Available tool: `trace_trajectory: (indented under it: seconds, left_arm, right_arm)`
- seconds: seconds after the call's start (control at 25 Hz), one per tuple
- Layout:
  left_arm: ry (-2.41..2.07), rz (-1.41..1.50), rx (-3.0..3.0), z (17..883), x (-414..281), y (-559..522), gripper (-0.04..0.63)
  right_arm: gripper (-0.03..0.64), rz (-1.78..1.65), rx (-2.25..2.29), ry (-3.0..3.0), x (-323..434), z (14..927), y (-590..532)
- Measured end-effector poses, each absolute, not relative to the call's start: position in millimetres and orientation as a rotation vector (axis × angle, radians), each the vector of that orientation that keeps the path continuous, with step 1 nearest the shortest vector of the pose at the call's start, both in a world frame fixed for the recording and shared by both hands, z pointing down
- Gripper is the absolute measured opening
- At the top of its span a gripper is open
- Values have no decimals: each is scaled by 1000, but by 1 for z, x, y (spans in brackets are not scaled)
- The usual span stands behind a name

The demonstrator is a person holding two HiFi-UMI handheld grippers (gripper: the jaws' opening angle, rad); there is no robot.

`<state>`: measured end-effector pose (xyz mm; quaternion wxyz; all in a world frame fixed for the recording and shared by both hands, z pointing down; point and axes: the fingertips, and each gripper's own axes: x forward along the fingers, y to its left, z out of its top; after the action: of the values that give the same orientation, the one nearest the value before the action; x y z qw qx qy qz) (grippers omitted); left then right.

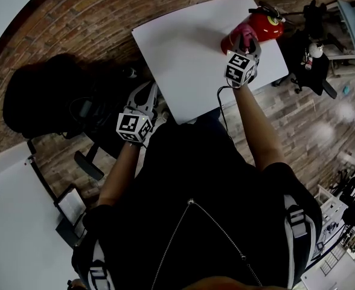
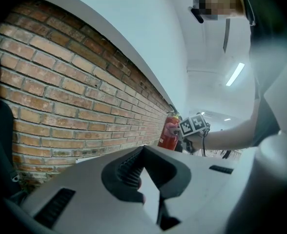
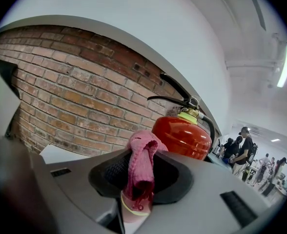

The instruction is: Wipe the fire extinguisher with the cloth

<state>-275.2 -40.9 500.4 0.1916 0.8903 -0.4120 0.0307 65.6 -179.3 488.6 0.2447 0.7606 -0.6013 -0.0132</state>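
Brick-walled workroom: a red fire extinguisher (image 1: 267, 24) stands at the white table's (image 1: 183, 65) far corner.
Right gripper (image 1: 245, 41), clenched on a pink cloth (image 3: 142, 162), sits at its body; wiping looks underway, and strokes around the cylinder come next. Left gripper (image 1: 146, 95) hangs closed, empty.

Dim, fisheye-warped frames with dark vignetted corners — ceiling strip light (image 3: 285, 65) glares, near foreground blurred.

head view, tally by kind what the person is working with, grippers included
fire extinguisher, red: 1
cloth, pink, pinched in the right gripper: 1
grippers, counting the left gripper held off to the side: 2
total: 4
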Motion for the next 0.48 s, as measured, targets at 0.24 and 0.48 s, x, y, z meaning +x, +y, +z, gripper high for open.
trace_trajectory:
  seconds: [0.24, 0.48]
  left_arm:
    - [-1162, 105, 2495, 504, -278, -41, 17]
    - [-1171, 119, 2493, 506, -282, -41, 17]
  right_arm:
    - [107, -15, 2070, -1631, 66, 503, -181]
    - [107, 8, 2051, -1627, 65, 518, -181]
